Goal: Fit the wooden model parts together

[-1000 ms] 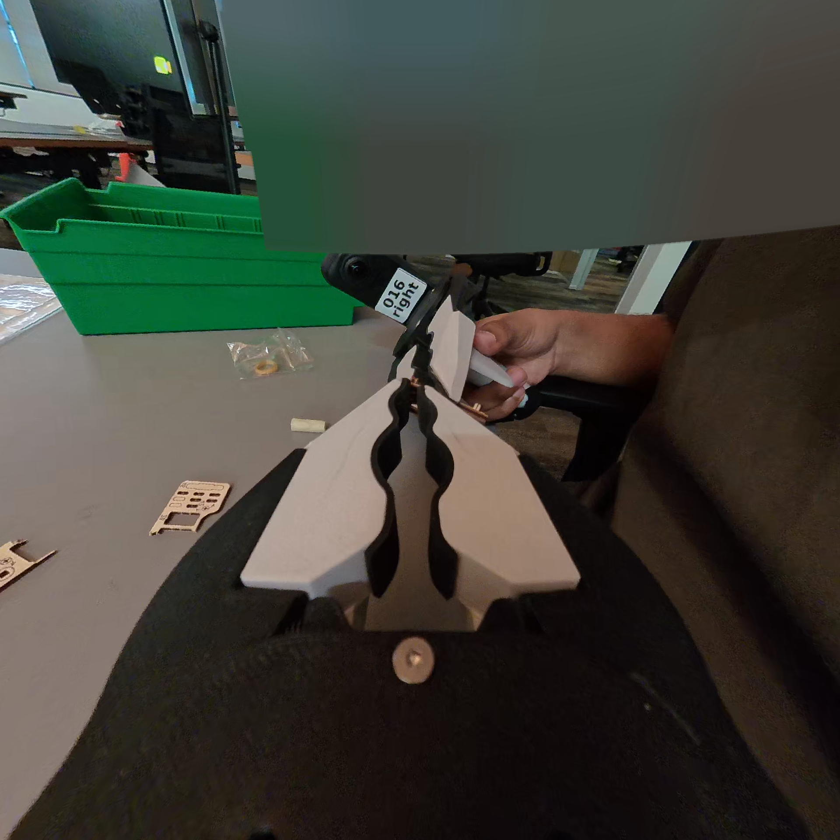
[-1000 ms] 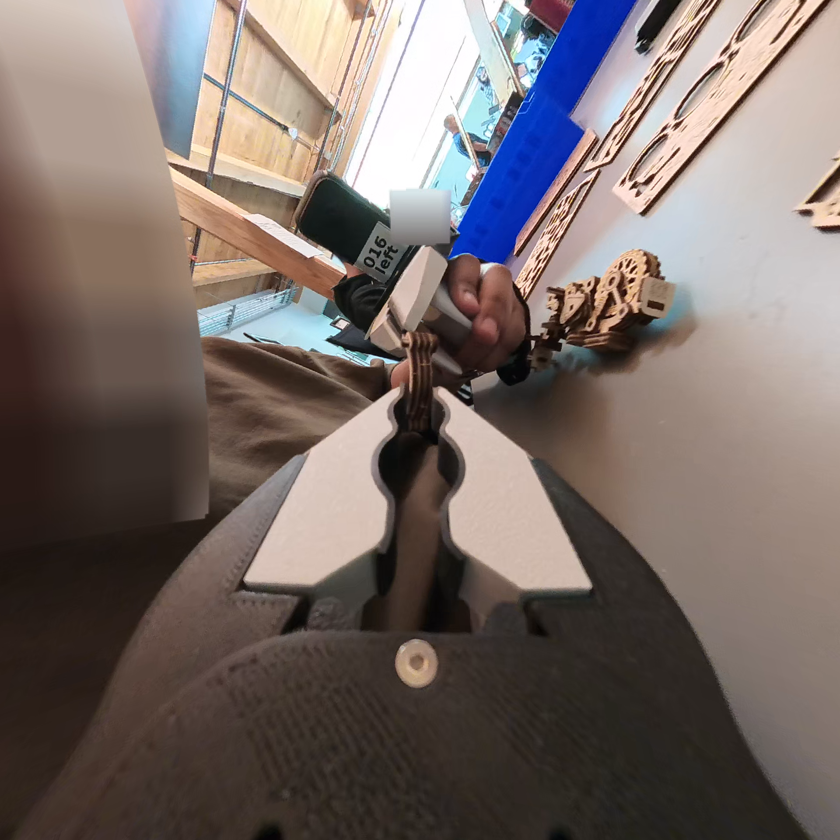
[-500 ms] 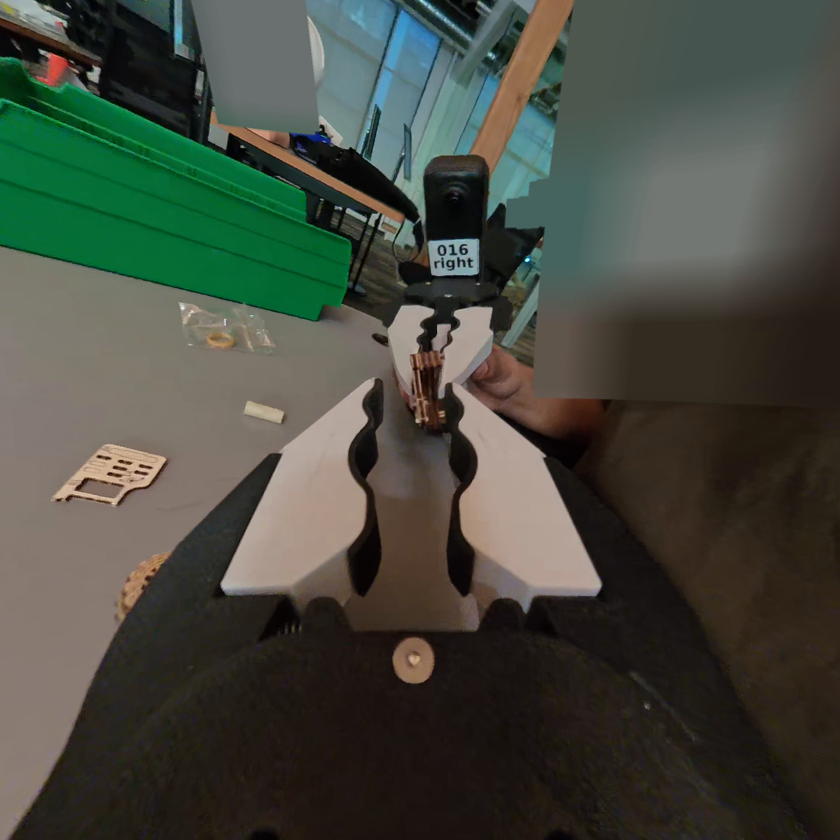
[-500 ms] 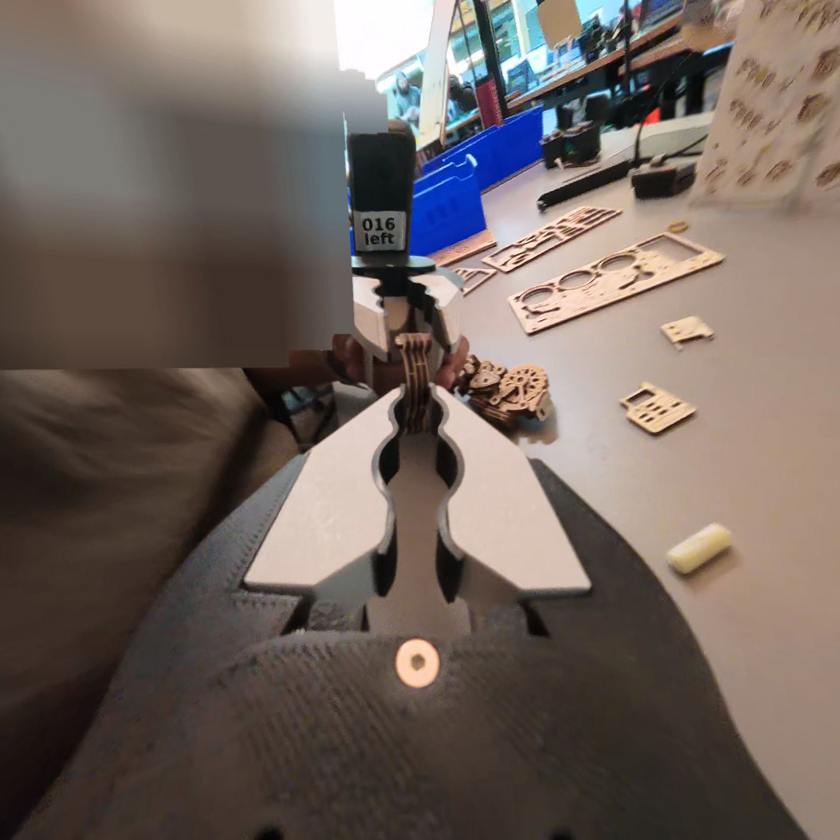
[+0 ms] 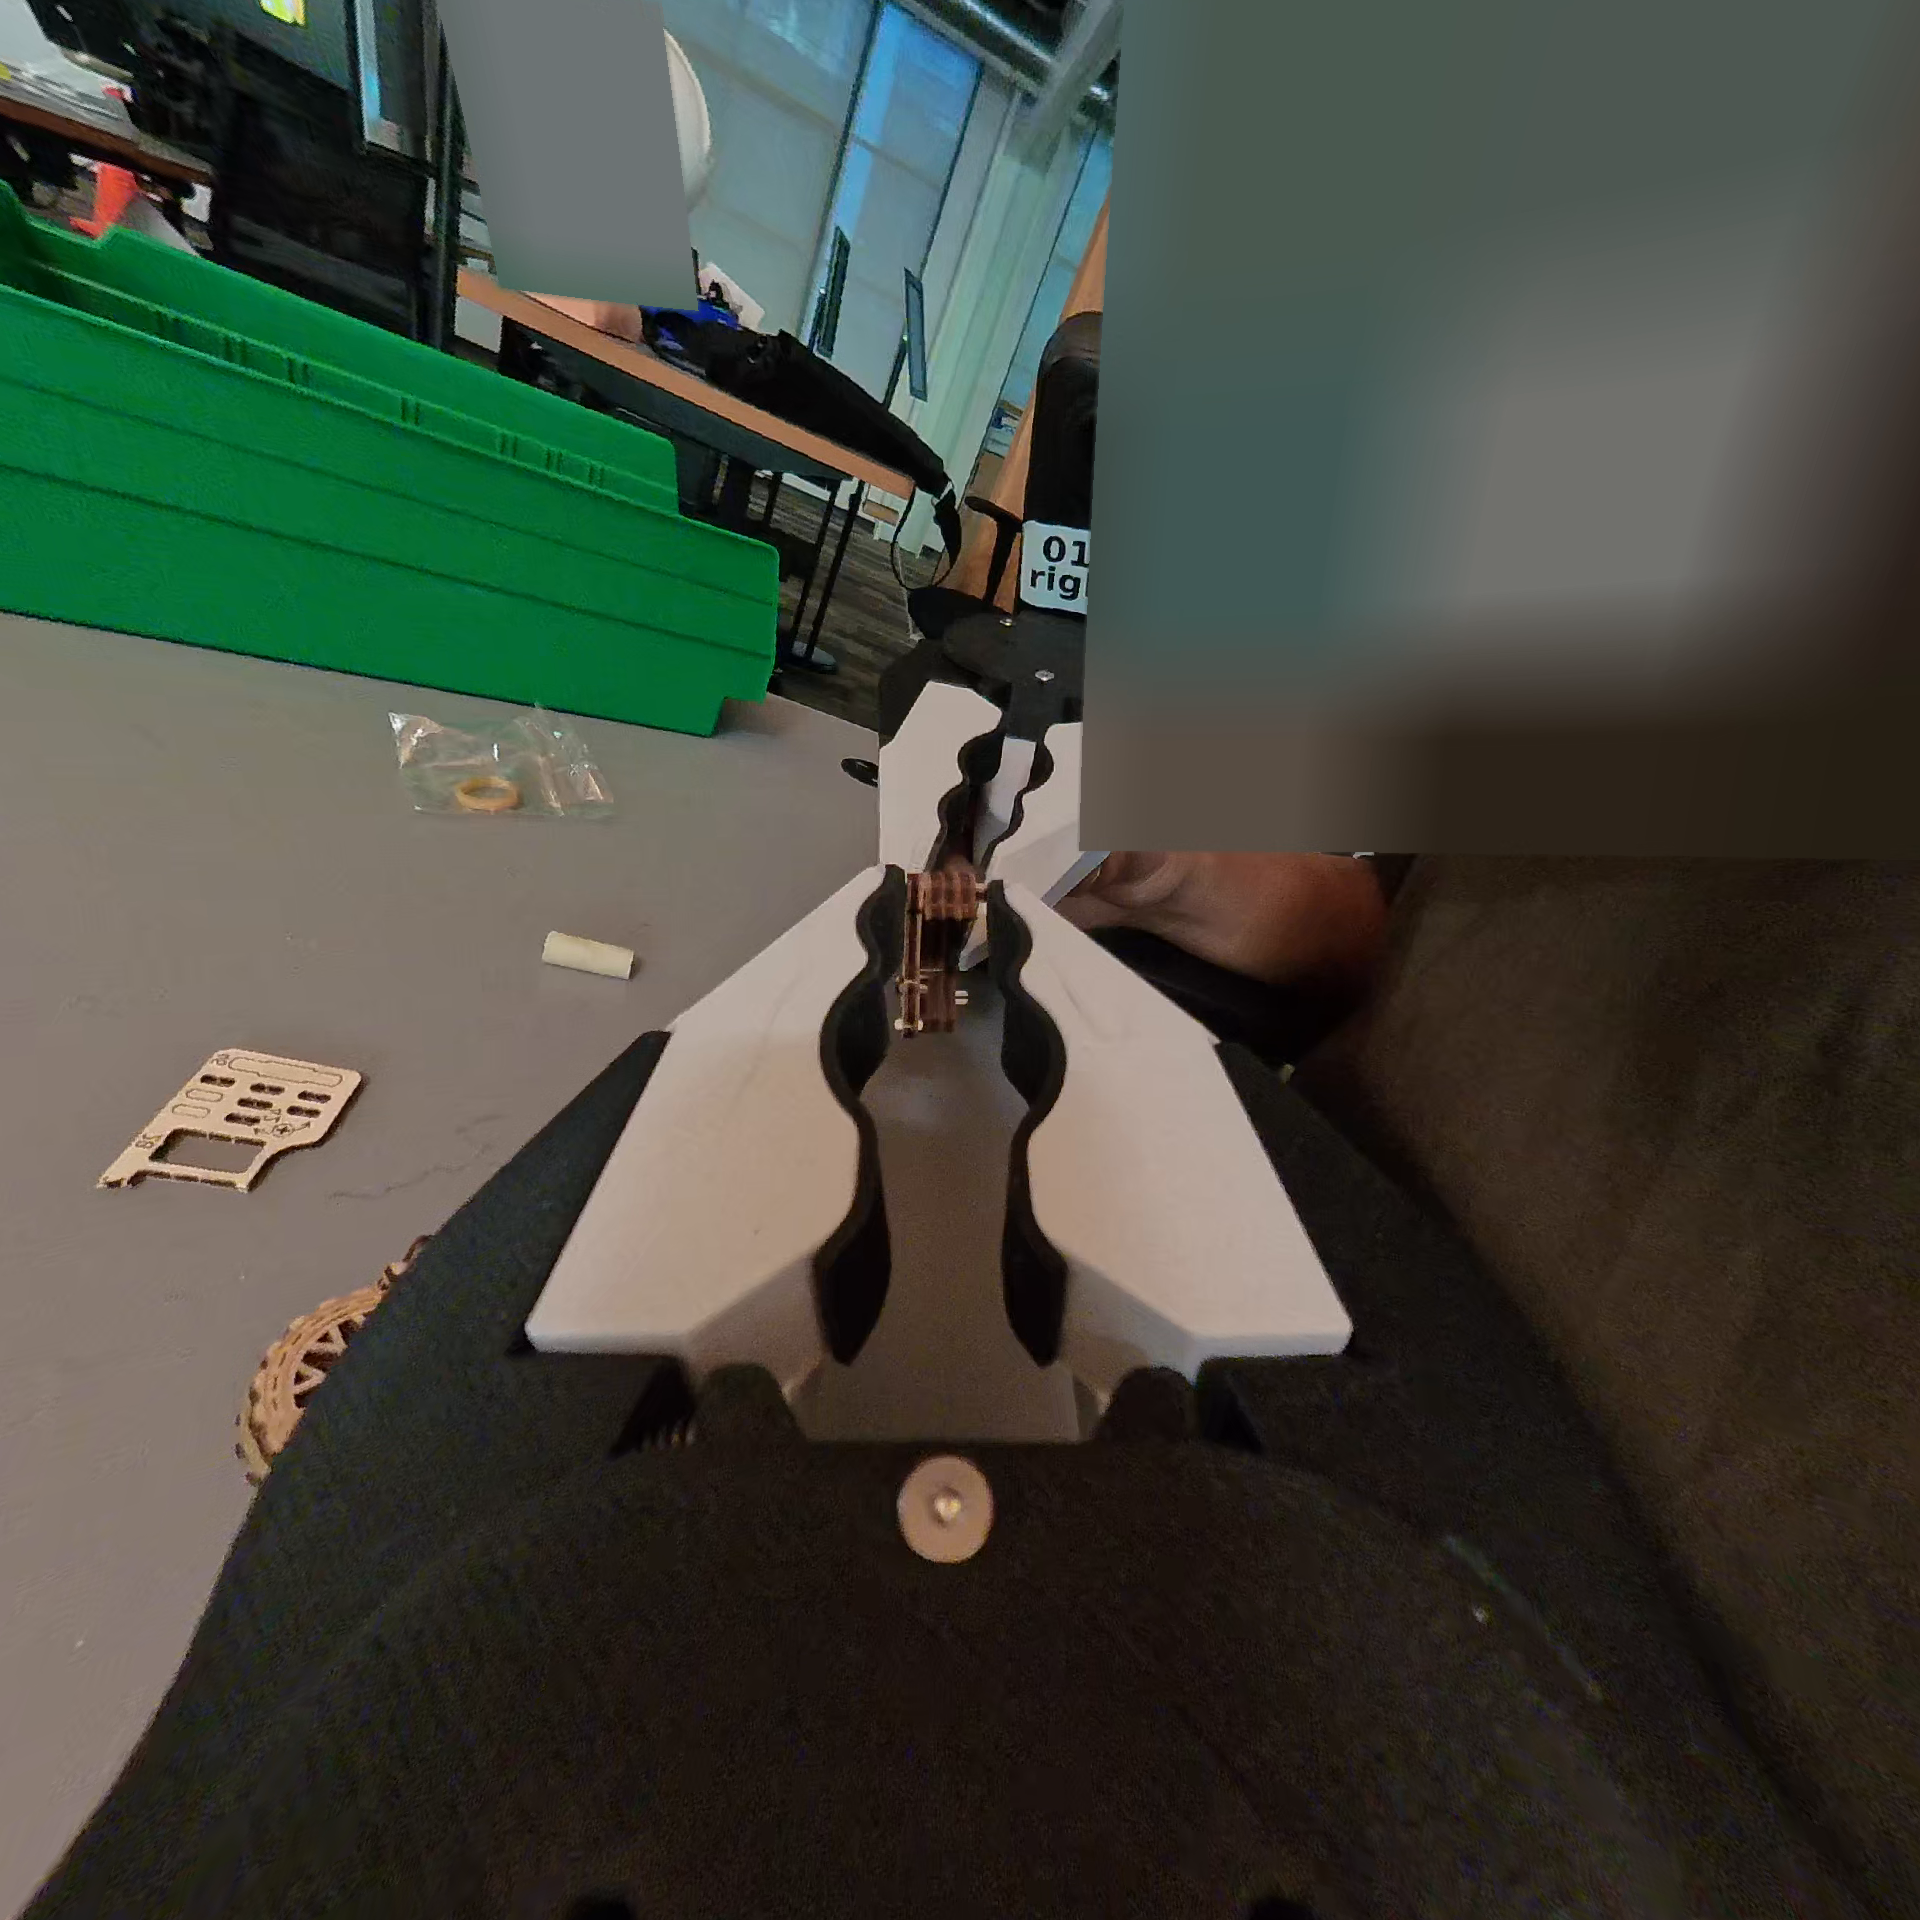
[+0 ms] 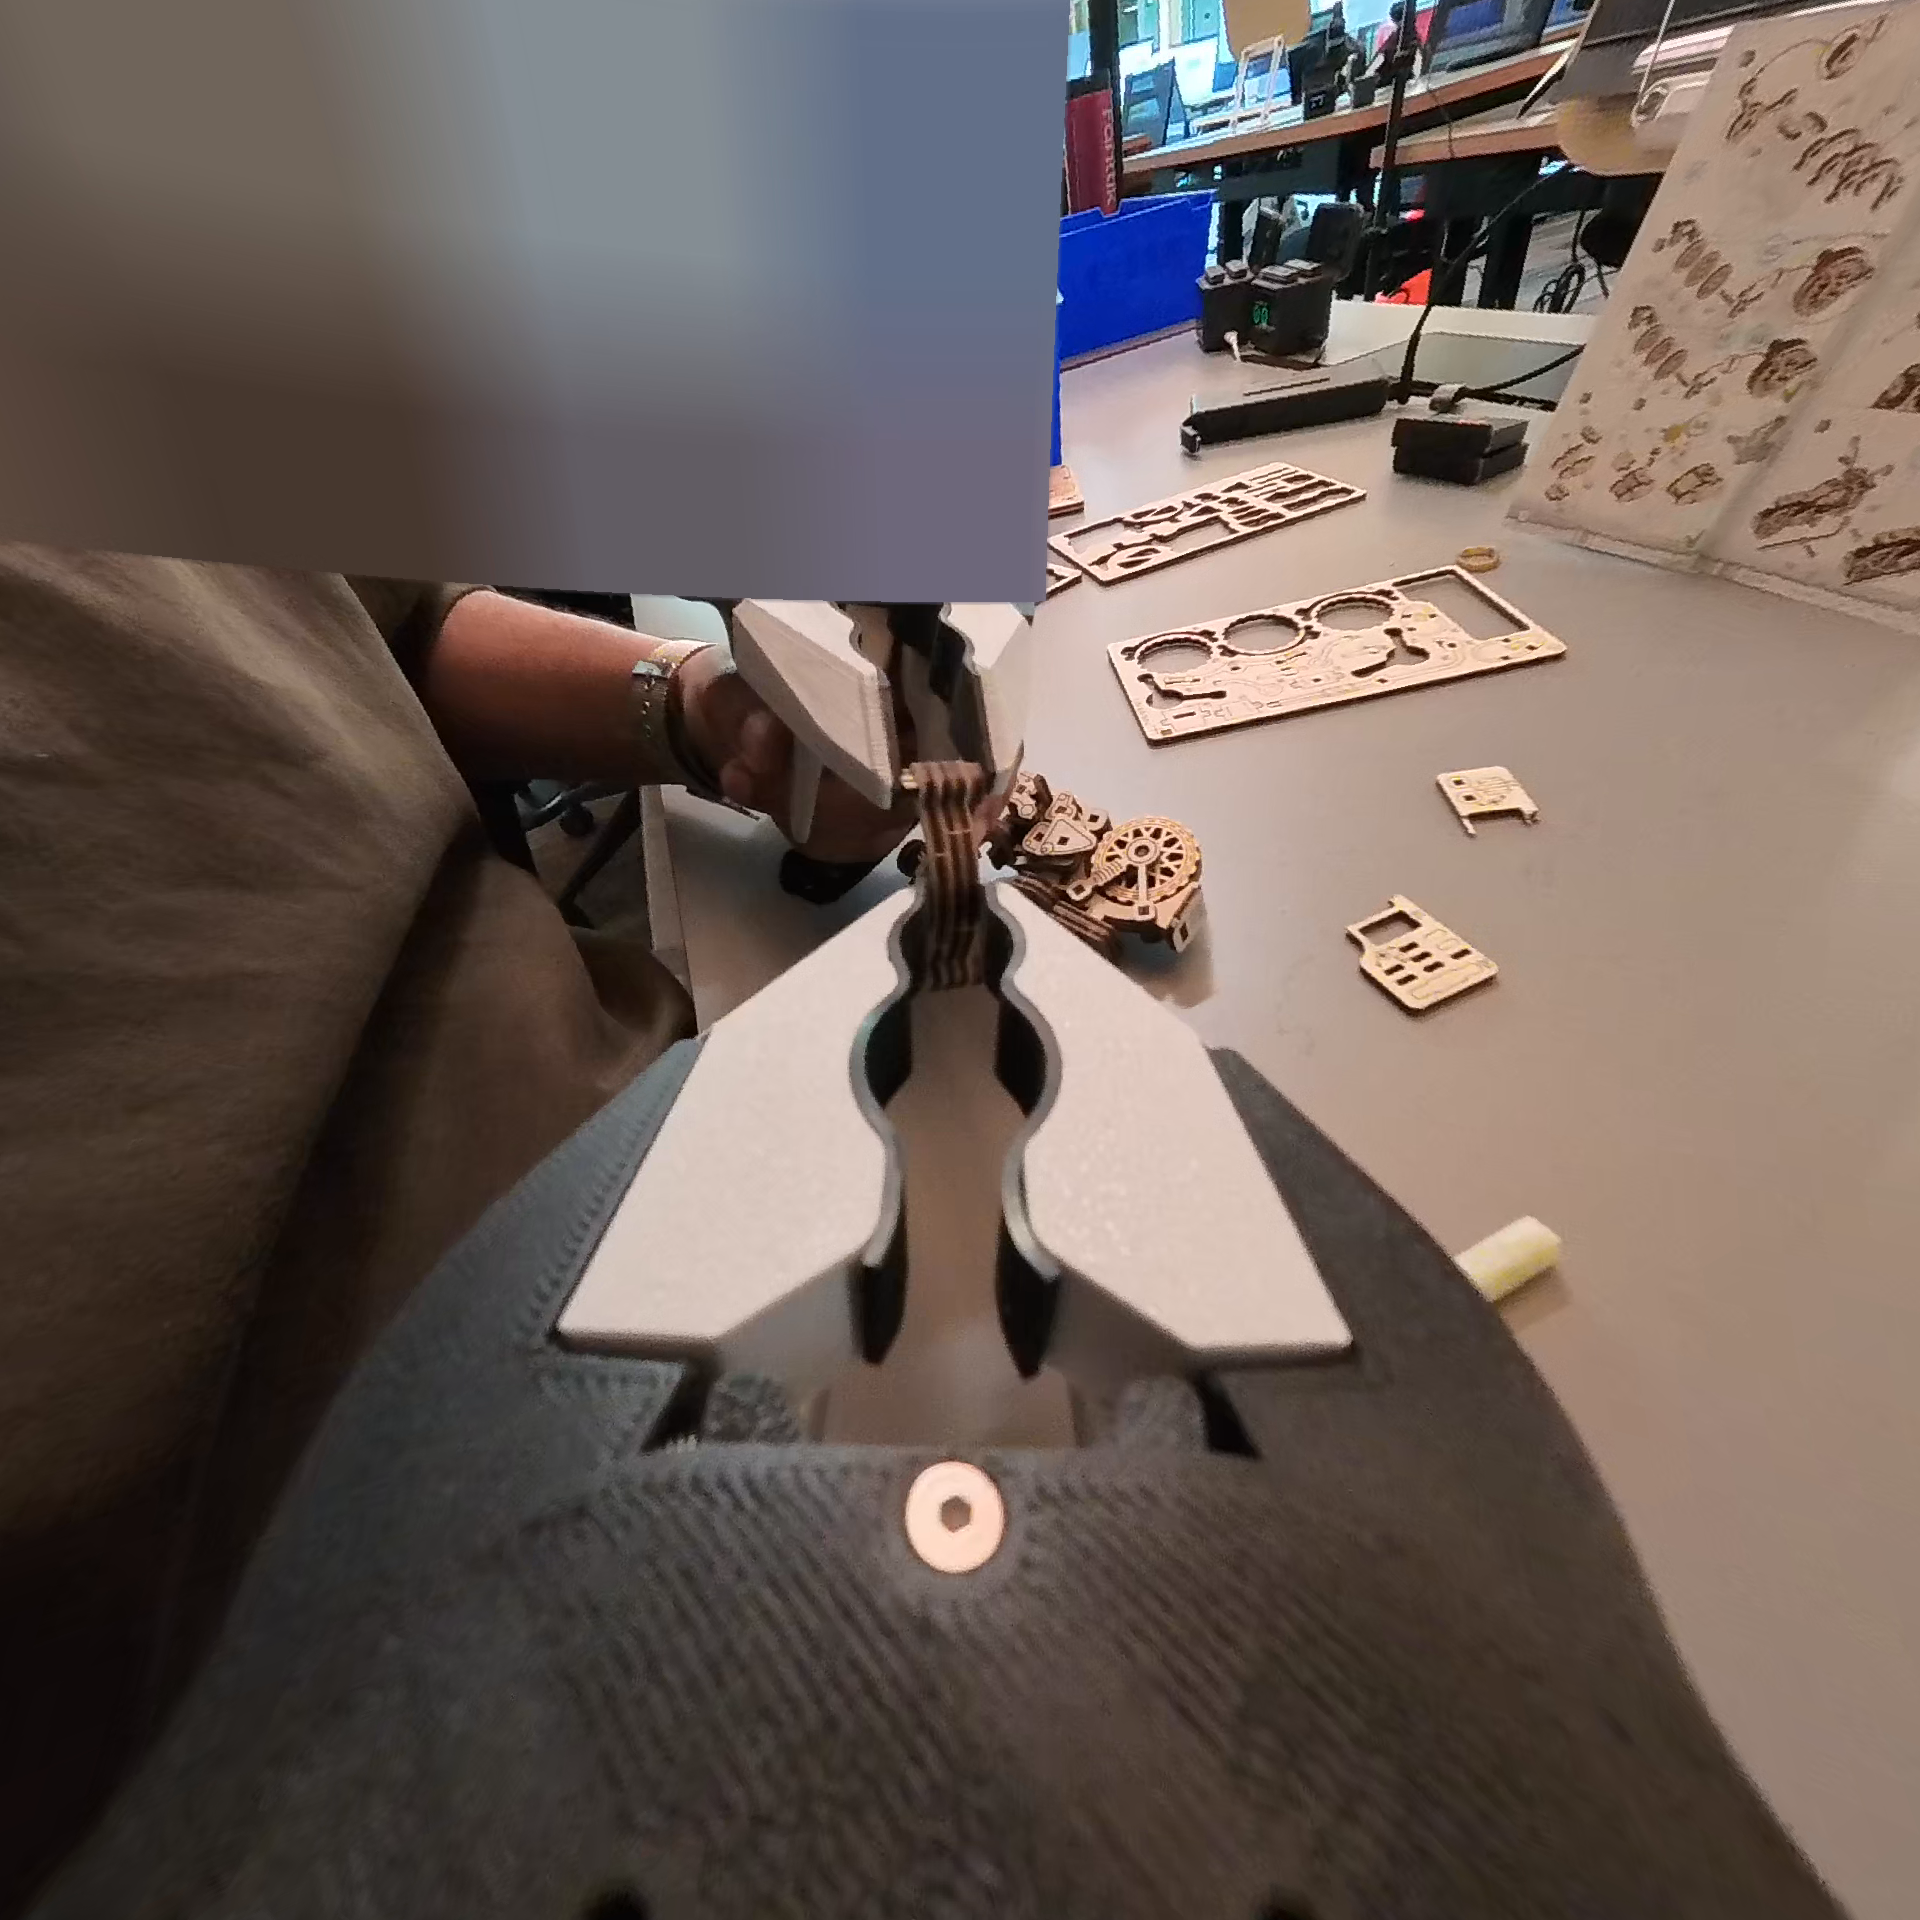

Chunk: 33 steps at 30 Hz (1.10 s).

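Note:
A small layered wooden part [image 6: 951, 883] is held in the air between both grippers, near the table's edge. My right gripper [image 6: 951, 909] is shut on its near end. My left gripper [image 5: 940, 883] has its jaws narrowed onto the other end of the same part [image 5: 935, 956], pads against its sides. Each gripper shows in the other's view: the right gripper [image 5: 964, 847] just beyond the part, the left gripper [image 6: 935, 774] above it. A partly built wooden model [image 6: 1101, 873] lies on the grey table behind them.
Two punched wooden sheets [image 6: 1330, 655] and two small flat parts [image 6: 1423, 956] lie to the right. A green bin [image 5: 364, 520], a plastic bag [image 5: 499, 779], a white peg [image 5: 587, 954] and a flat part [image 5: 234, 1122] lie to the left. The person's body is close by. My right gripper's tips are some 12 cm from the white peg [image 5: 587, 954].
Both grippers swung level from a tilted pose. My left gripper opened, then moved forward and closed its jaws around the wooden part that the right gripper holds.

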### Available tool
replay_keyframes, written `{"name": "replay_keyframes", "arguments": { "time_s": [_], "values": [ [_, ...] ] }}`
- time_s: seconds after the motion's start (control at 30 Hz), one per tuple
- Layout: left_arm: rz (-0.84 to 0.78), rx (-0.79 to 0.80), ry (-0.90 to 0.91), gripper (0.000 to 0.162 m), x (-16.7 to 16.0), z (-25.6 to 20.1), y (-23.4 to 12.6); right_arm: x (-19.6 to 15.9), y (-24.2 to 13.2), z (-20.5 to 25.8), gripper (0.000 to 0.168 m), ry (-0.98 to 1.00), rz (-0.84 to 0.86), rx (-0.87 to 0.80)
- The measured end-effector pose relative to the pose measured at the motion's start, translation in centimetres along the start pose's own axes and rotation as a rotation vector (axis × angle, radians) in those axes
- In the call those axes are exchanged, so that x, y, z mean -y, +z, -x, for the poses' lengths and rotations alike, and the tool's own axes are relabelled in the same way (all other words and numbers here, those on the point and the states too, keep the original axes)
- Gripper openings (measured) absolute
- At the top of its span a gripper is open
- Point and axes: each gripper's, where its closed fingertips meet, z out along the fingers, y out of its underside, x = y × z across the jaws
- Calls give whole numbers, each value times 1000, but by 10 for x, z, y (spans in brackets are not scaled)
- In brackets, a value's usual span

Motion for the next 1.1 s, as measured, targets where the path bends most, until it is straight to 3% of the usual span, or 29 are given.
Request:
{"name": "replay_keyframes", "arguments": {
  "time_s": [0.6, 1.1],
  "values": [
    [-12, -46, 23, 13, 1, -9, 1, 10, -4, 6, 15, 79, -76, 87],
    [-22, -92, -15, 17, 2, -10, -3, 14, -6, 9, 7, 55, -94, 96]
  ]
}}
